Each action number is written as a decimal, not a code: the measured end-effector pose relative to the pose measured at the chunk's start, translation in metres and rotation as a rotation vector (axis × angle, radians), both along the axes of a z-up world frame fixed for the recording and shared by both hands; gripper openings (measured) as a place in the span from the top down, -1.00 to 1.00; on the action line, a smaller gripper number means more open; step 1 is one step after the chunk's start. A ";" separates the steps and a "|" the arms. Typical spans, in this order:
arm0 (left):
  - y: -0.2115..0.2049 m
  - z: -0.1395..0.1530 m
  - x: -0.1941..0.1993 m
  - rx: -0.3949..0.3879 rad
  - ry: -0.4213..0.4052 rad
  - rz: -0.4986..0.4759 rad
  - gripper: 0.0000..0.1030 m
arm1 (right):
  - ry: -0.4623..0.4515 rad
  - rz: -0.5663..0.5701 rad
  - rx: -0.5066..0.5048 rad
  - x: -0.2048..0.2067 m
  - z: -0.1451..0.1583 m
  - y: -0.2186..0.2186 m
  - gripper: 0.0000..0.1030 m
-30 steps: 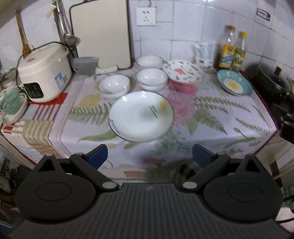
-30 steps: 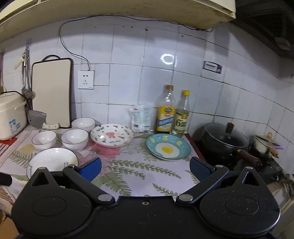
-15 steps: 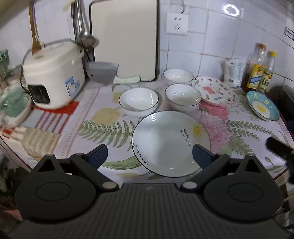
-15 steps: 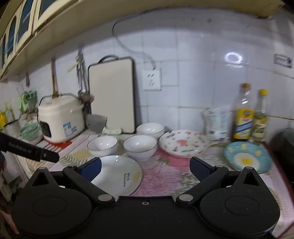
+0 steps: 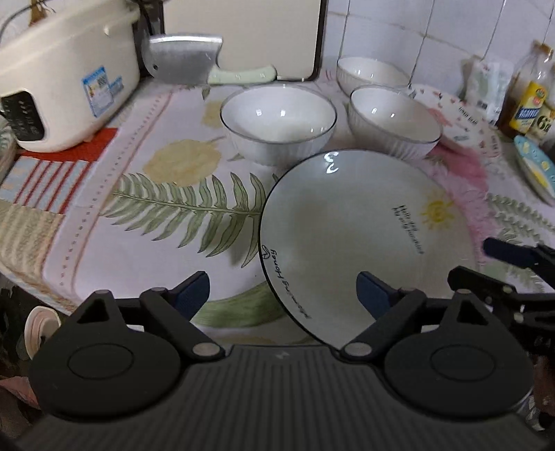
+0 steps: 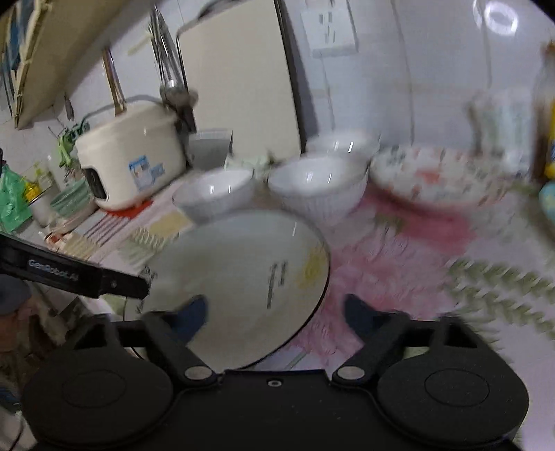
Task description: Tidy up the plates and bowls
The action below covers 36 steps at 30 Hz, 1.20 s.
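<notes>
Two hand-held grippers are close to the large white plate (image 5: 364, 239) that lies flat at the front of the tabletop (image 5: 104, 243), on the fern-printed cloth. The left hand-held gripper (image 5: 282, 295) has its fingers apart, and the left rim of the plate passes between them; the right hand-held gripper (image 6: 275, 314) is also spread, with the right rim of the same plate between its fingers, and neither one grips anything yet. I think the step in hand is to take this plate, so it would be good that only one gripper closes on it, with one finger slid under the rim and one over it, because the plate sits low on soft cloth and can slip or tilt. Just behind the plate stand two white ribbed bowls (image 5: 279, 123) side by side, so the lift should go up and away from them. The left wrist view shows sharply the sun drawing and the text on the plate, also the cleaver (image 5: 184, 59) against the cutting board. The right wrist view is blurred, but only it shows the wall socket (image 6: 329, 33) and the whole rice cooker (image 6: 133, 156).
</notes>
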<state>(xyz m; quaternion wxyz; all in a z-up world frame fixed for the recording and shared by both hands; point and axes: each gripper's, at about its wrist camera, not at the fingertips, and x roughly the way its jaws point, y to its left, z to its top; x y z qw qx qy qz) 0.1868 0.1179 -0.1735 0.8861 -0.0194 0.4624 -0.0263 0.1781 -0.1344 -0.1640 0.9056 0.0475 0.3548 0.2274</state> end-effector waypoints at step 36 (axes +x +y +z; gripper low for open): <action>0.008 -0.021 0.026 -0.154 0.090 0.060 0.23 | 0.152 0.013 0.047 0.045 -0.023 -0.010 0.52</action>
